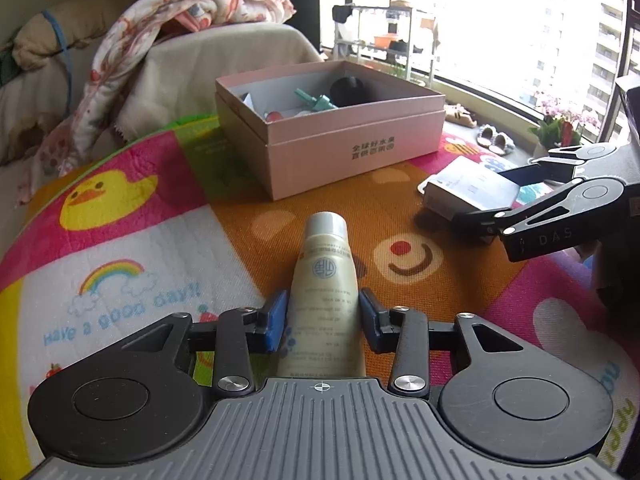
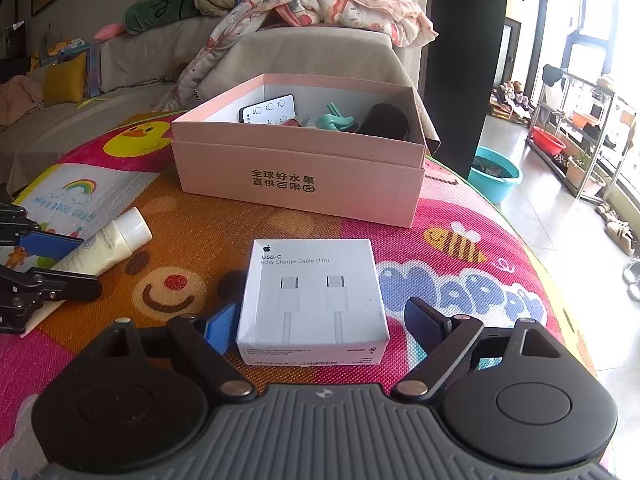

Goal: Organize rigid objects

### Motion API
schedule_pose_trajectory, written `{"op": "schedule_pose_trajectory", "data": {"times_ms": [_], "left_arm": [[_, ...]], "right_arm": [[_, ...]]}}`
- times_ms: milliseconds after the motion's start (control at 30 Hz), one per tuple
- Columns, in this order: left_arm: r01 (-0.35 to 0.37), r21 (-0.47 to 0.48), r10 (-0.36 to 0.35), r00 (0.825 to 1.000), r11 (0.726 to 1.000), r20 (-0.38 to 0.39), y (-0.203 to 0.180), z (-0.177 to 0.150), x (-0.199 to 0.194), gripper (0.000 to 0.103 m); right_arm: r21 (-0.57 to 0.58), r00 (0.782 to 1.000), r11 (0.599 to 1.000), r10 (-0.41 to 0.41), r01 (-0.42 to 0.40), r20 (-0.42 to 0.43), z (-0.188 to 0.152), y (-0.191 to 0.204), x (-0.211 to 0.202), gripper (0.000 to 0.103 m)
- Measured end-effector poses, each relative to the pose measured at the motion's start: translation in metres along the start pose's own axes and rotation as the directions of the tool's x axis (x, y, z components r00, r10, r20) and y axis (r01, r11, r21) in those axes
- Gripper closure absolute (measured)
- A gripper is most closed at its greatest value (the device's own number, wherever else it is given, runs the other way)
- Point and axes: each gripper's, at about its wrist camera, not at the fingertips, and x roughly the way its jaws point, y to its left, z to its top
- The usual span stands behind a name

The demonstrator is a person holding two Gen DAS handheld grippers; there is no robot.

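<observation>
A cream tube [image 1: 325, 280] with a silver cap lies on the colourful play mat [image 1: 140, 248]. My left gripper [image 1: 323, 322] straddles it, its blue pads touching or nearly touching the tube's sides. The tube also shows in the right wrist view [image 2: 108, 246]. A white USB-C cable box [image 2: 314, 300] lies flat on the mat. My right gripper [image 2: 316, 326] is open around it, fingers beside it with a small gap on each side. The open pink box [image 2: 300, 168] stands behind and holds a remote [image 2: 269, 111], a teal piece [image 2: 336, 122] and a black object [image 2: 386, 122].
A sofa with a floral blanket [image 2: 328, 8] lies behind the pink box. The mat's right edge [image 2: 560, 280] drops to the floor, where a teal basin [image 2: 496, 178] and a shelf rack [image 2: 580, 132] stand. A window [image 1: 500, 20] is at the far right.
</observation>
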Motion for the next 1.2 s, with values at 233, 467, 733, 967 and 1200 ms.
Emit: {"op": "schedule_pose_trajectory", "data": {"times_ms": [233,467,733,967,1200], "left_arm": [[0.049,-0.028,-0.048,0.998,0.998,0.037,0.0,0.003,-0.007,0.06],[0.088,-0.02,-0.084,0.986,0.996,0.147,0.008,0.047,-0.028,0.096],[0.065,-0.043,-0.053,0.969,0.997,0.243,0.031,0.102,-0.037,0.093],[-0.026,0.022,0.025,0.998,0.999,0.054,0.036,0.041,-0.02,0.088],[-0.07,-0.065,0.07,0.998,0.995,0.004,0.058,0.016,-0.011,0.08]], "right_arm": [[-0.046,0.999,0.998,0.043,-0.044,-0.014,0.002,0.007,-0.008,0.034],[-0.053,0.995,0.996,0.071,-0.067,0.07,0.017,0.0,-0.046,0.034],[-0.008,0.962,1.0,-0.007,0.009,0.272,0.069,-0.019,-0.078,0.034],[-0.049,0.992,0.999,-0.01,0.016,0.124,0.033,-0.009,-0.037,0.034],[-0.027,1.0,1.0,0.005,-0.005,0.005,0.009,-0.002,-0.007,0.034]]}}
